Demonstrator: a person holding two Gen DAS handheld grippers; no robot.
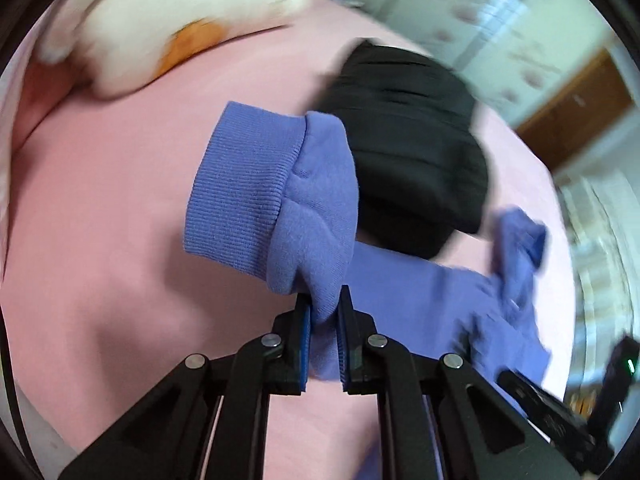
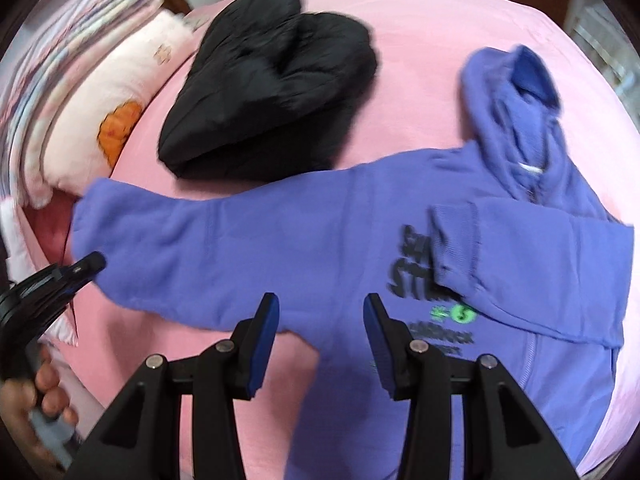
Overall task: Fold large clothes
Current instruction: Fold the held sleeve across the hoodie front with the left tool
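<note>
A purple fleece hoodie (image 2: 304, 248) with black and green lettering on its chest lies front-up on a pink bed sheet (image 2: 420, 40), directly ahead of the right claw (image 2: 322, 340). Its hood (image 2: 516, 120) is crumpled up beyond the chest, off to that claw's right. One sleeve is folded across the chest, its ribbed cuff lying over the print; the other sleeve (image 2: 180, 240) stretches out to the claw's left.

The left claw (image 1: 324, 320) is clenched on that outstretched sleeve just behind the ribbed knit cuff (image 1: 240, 196), the soft brushed fabric bunched between its blue pads, so the cuff stands up ahead of the claw and clear of the sheet. The right claw is released, with nothing between its blue-padded fingers, hovering over the hoodie's lower edge.

Beyond the hoodie sits a black puffy quilted jacket (image 2: 272, 92), folded into a rounded heap. Further left of it is a white plush pillow (image 2: 120, 112) with an orange patch.

Only the left wrist view shows the cuff's fine ribbing and the pinch close up. Only the right wrist view shows the whole garment, the printed chest and the person's hand (image 2: 36, 404) holding the left claw's handle at the lower left edge.
</note>
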